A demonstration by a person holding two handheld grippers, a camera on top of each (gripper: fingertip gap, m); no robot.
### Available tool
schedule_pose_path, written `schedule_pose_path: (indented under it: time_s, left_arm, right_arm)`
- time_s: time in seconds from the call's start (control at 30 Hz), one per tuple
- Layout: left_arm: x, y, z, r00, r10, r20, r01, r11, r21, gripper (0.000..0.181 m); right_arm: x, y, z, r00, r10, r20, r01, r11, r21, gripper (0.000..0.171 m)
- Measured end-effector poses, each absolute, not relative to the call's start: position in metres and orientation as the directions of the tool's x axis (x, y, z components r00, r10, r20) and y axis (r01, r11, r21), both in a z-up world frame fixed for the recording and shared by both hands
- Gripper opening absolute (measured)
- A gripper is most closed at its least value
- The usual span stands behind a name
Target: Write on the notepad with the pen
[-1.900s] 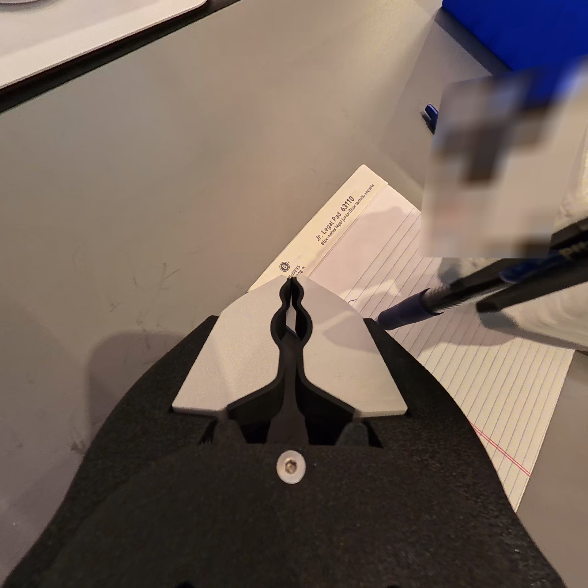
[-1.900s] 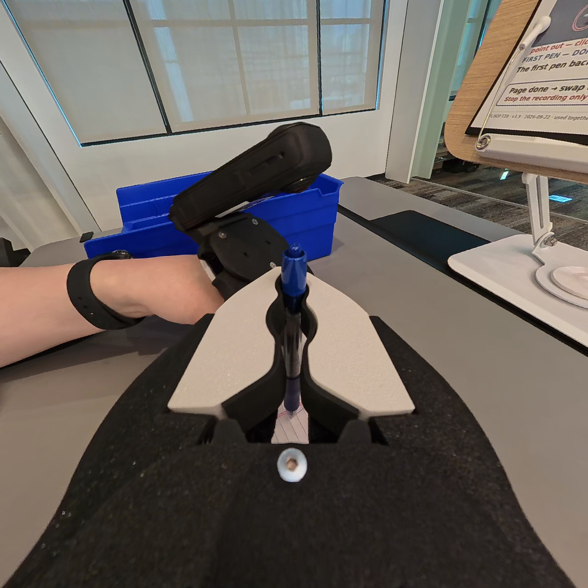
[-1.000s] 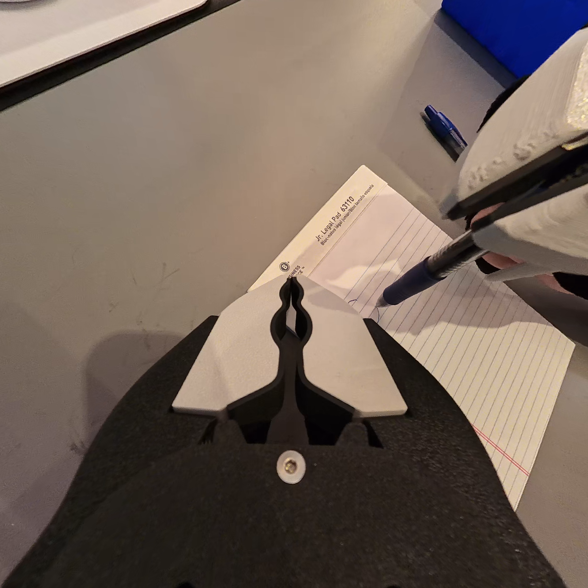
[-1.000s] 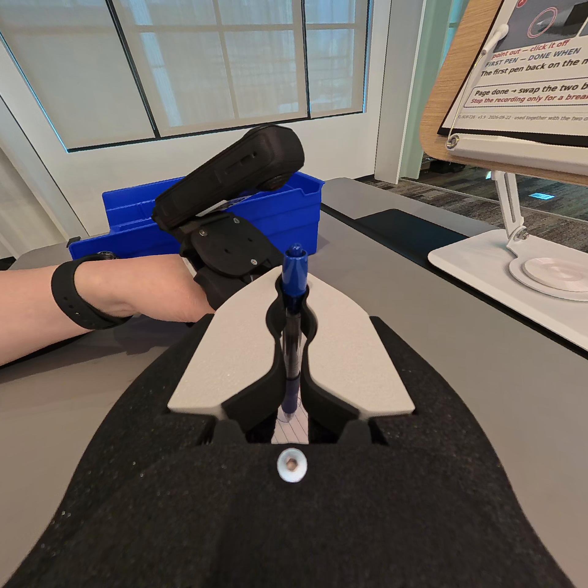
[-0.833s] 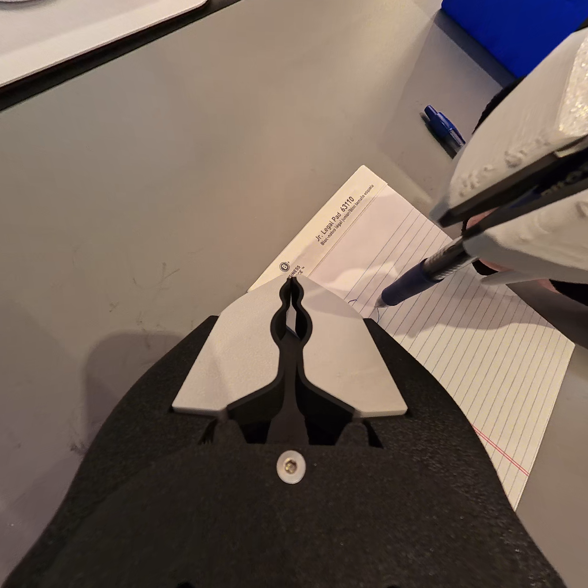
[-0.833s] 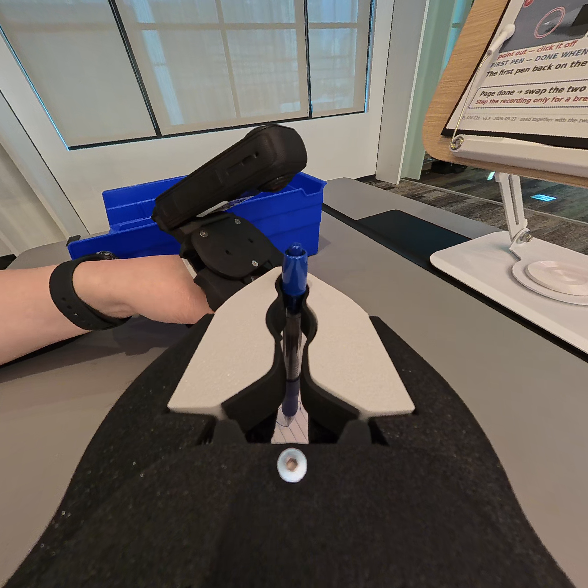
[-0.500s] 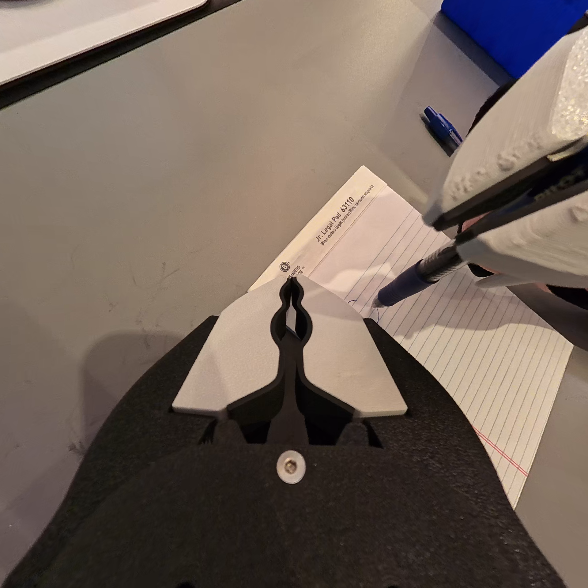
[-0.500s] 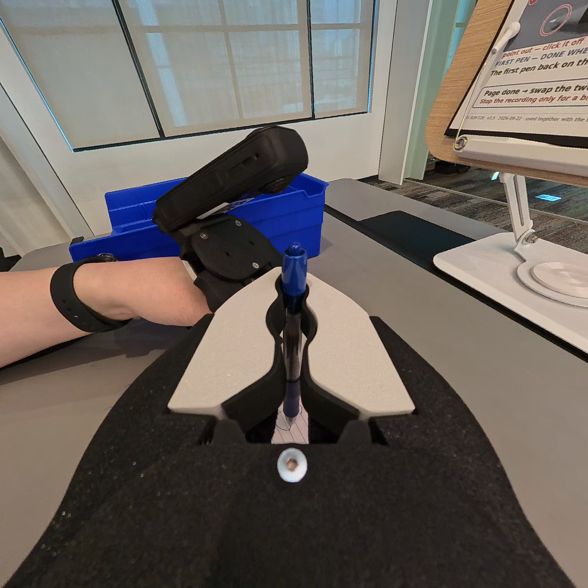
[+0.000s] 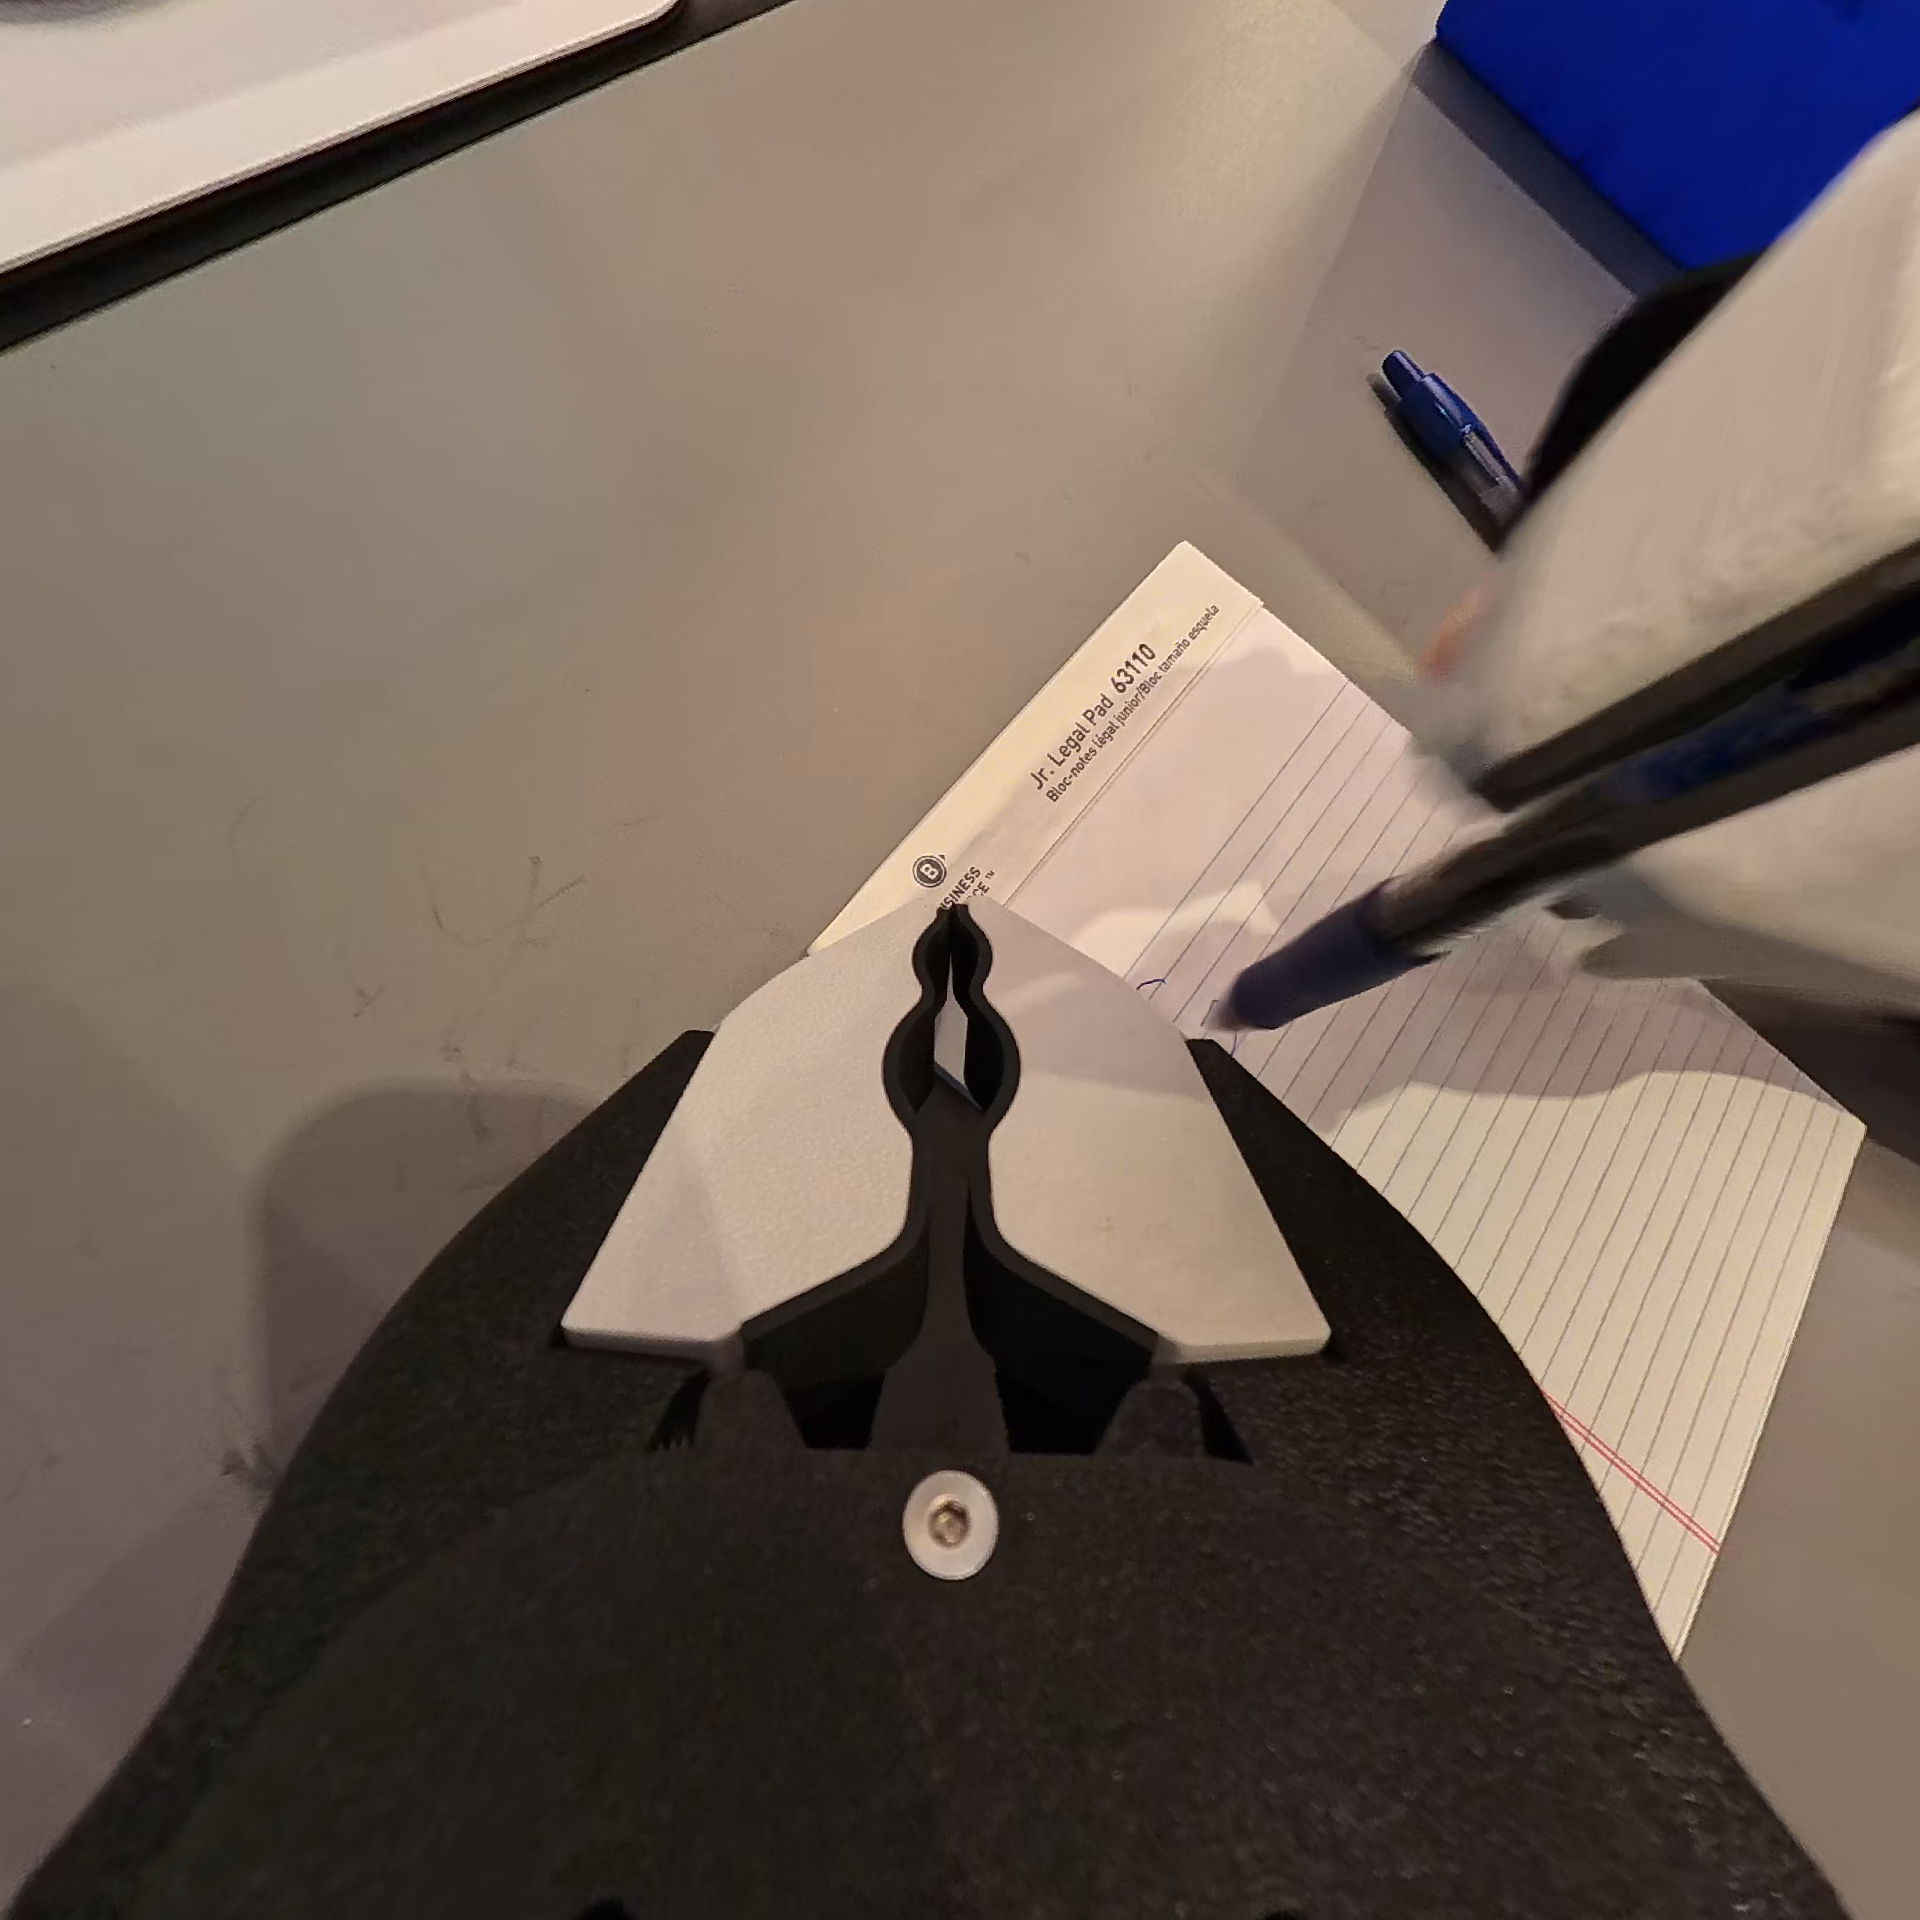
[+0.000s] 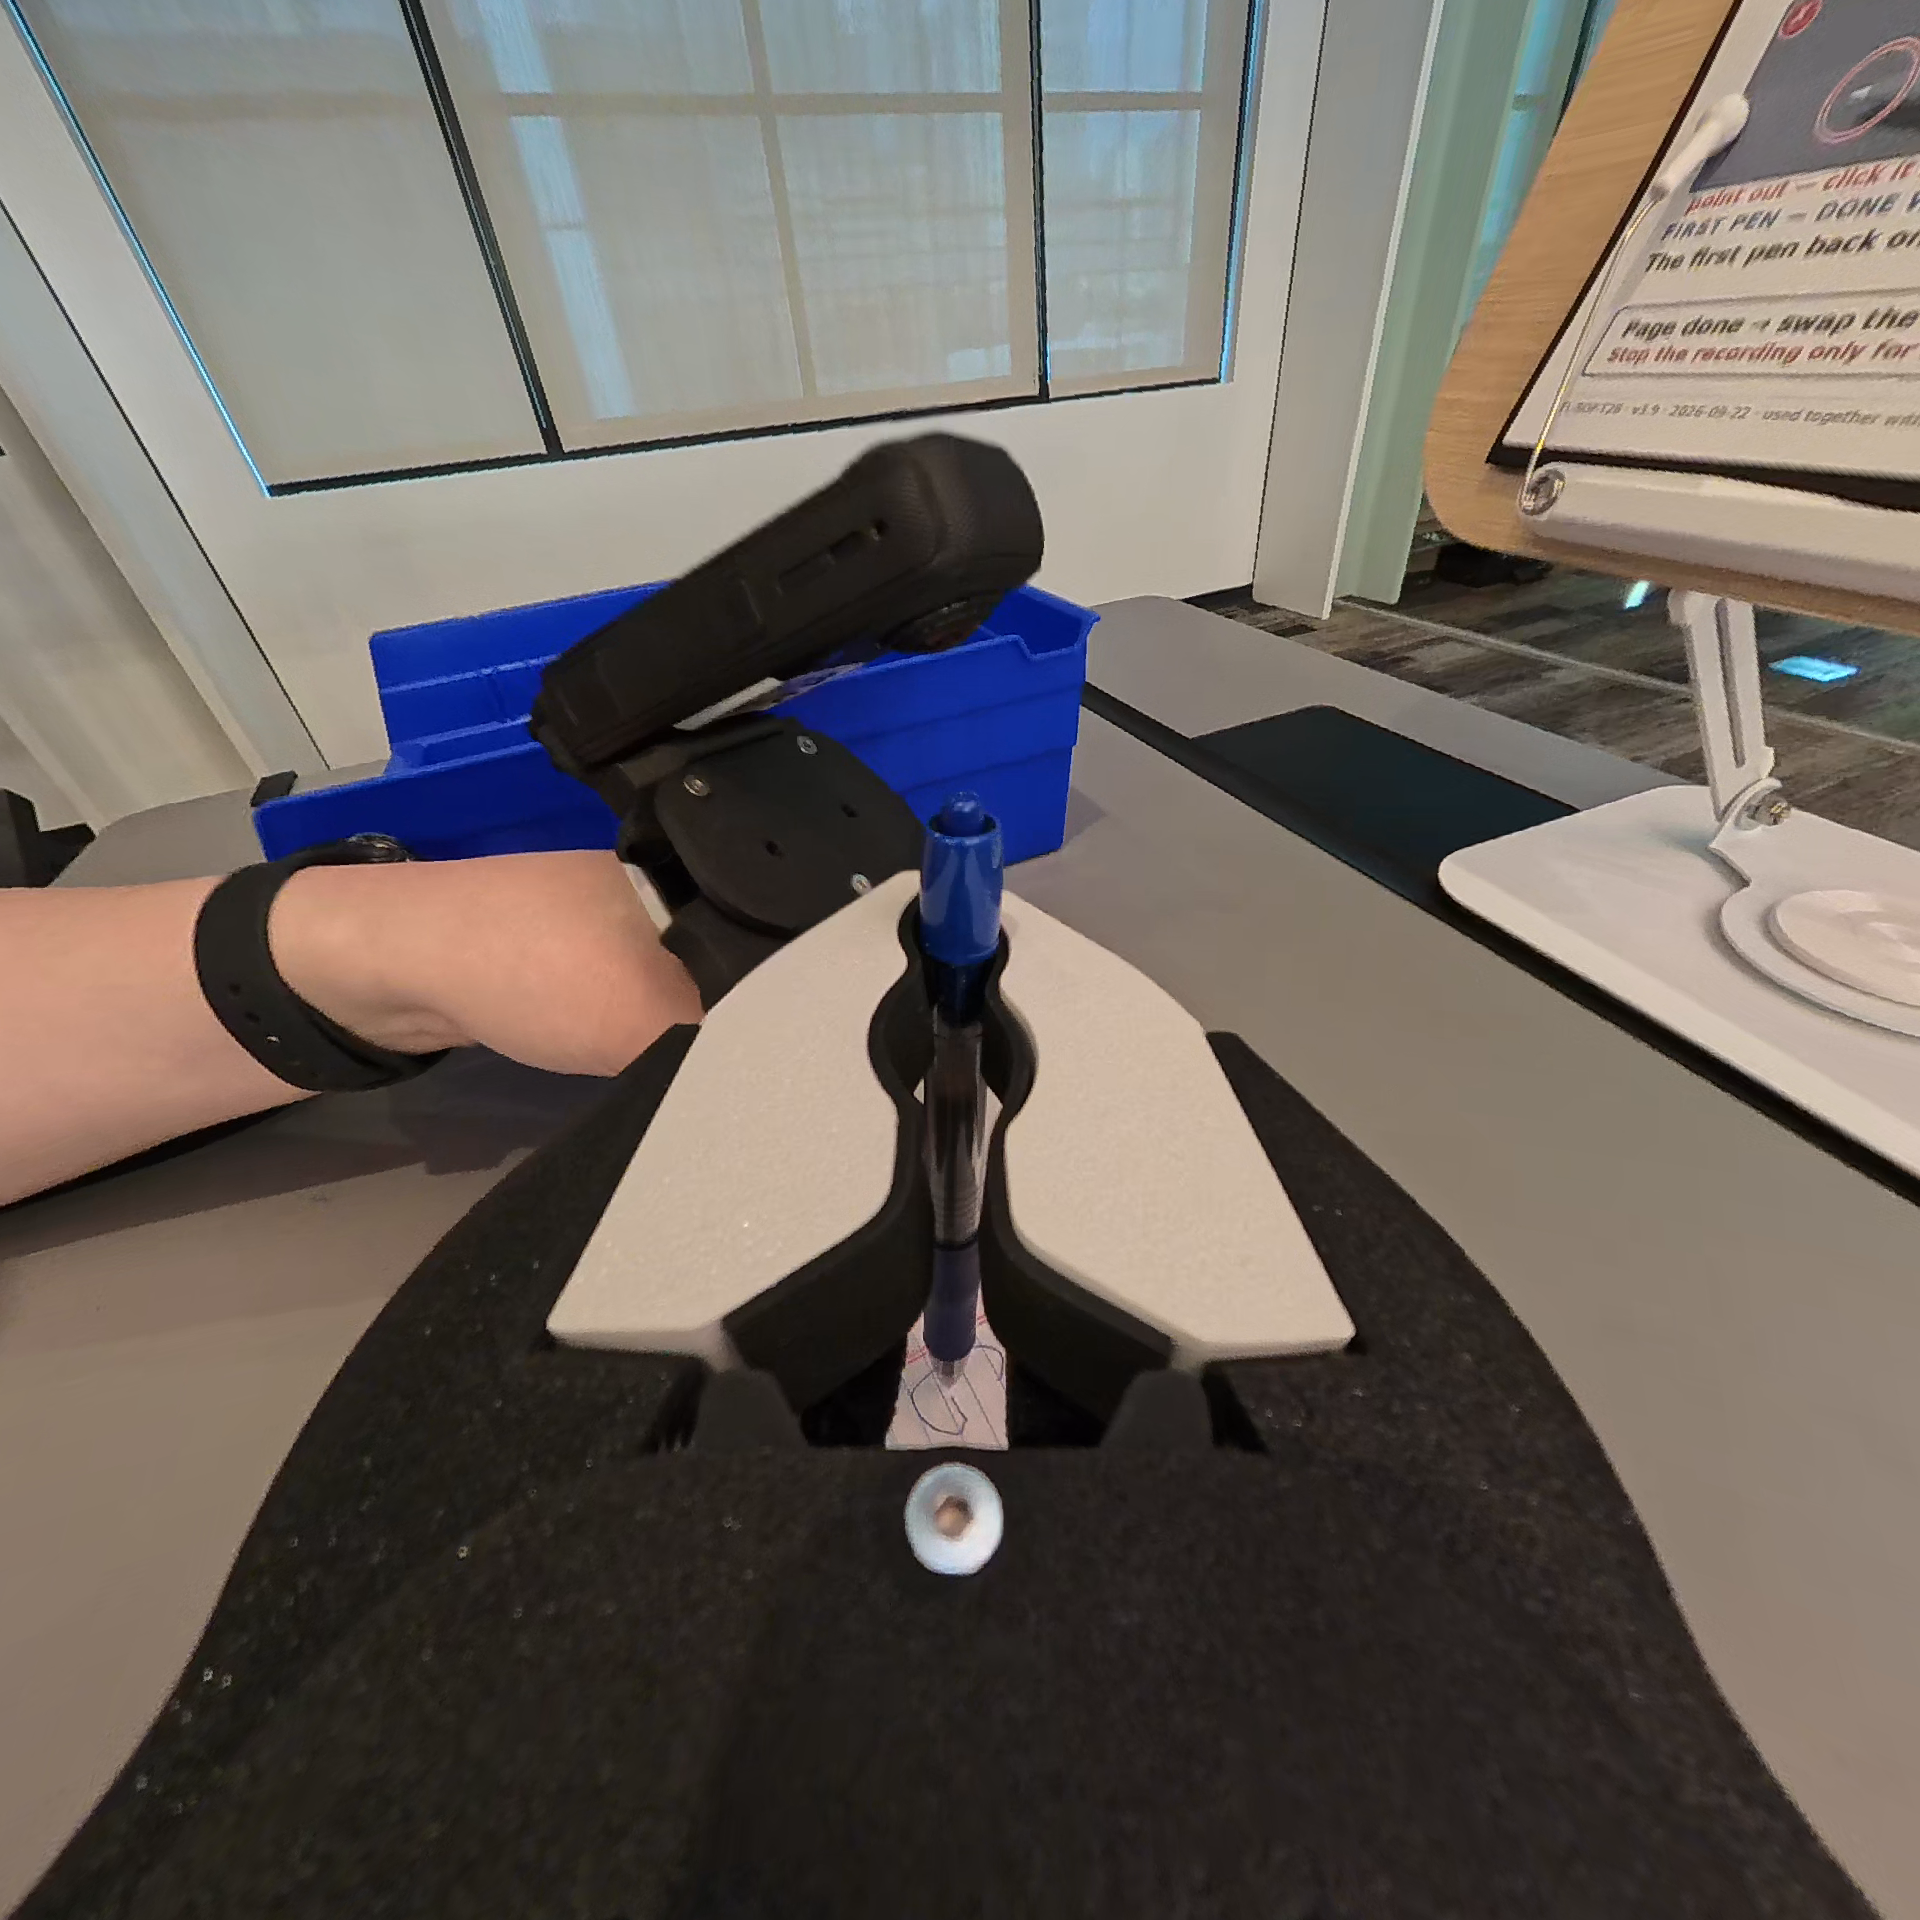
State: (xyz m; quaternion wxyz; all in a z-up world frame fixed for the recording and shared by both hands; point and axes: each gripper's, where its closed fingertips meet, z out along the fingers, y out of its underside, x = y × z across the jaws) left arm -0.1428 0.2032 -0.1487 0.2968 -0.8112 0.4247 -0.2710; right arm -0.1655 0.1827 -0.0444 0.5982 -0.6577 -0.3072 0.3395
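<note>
A white lined notepad (image 9: 1507,1195) lies on the grey table. My left gripper (image 9: 952,914) is shut and empty, its tips resting over the pad's top left corner. My right gripper (image 10: 961,935) is shut on a blue pen (image 10: 954,1143); the pen points down through the jaws, and its tip meets the paper (image 10: 951,1403) beside blue ink marks. In the left wrist view the pen (image 9: 1351,961) slants in from the right, its tip on the page by small blue marks (image 9: 1151,982). The right gripper (image 9: 1704,644) looks blurred there.
A second blue pen (image 9: 1449,436) lies on the table beyond the pad. A blue bin (image 10: 727,748) stands at the back. A white stand (image 10: 1714,914) holding an instruction sheet is at the right. A person's hand with a black wristband (image 10: 270,966) holds the left gripper. Some 11 cm of space lies between my two pairs of fingers.
The pen tip has moved over the page near the pad's top and more blue ink shows under it. The left gripper has stayed on the pad's corner.
</note>
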Motion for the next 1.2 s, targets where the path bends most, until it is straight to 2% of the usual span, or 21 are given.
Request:
schedule_pose_path:
  time_s: [0.13,0.3,1.2]
  left_arm:
    - [-0.143,0.203,-0.149,0.491,-0.850,0.188,-0.528,-0.463,-0.712,0.000]
    - [-0.143,0.203,-0.149,0.493,-0.850,0.184,-0.529,-0.461,-0.712,0.000]
    - [-0.143,0.203,-0.148,0.494,-0.849,0.185,-0.527,-0.462,-0.713,0.000]
  right_arm:
    - [-0.155,0.174,-0.019,0.598,0.802,-0.021,-0.006,-0.022,-1.000,0.004]
    - [-0.143,0.185,-0.038,0.621,0.780,-0.078,-0.024,-0.081,-0.996,0.004]
    - [-0.144,0.196,-0.047,0.614,0.784,-0.090,-0.021,-0.098,-0.995,0.004]
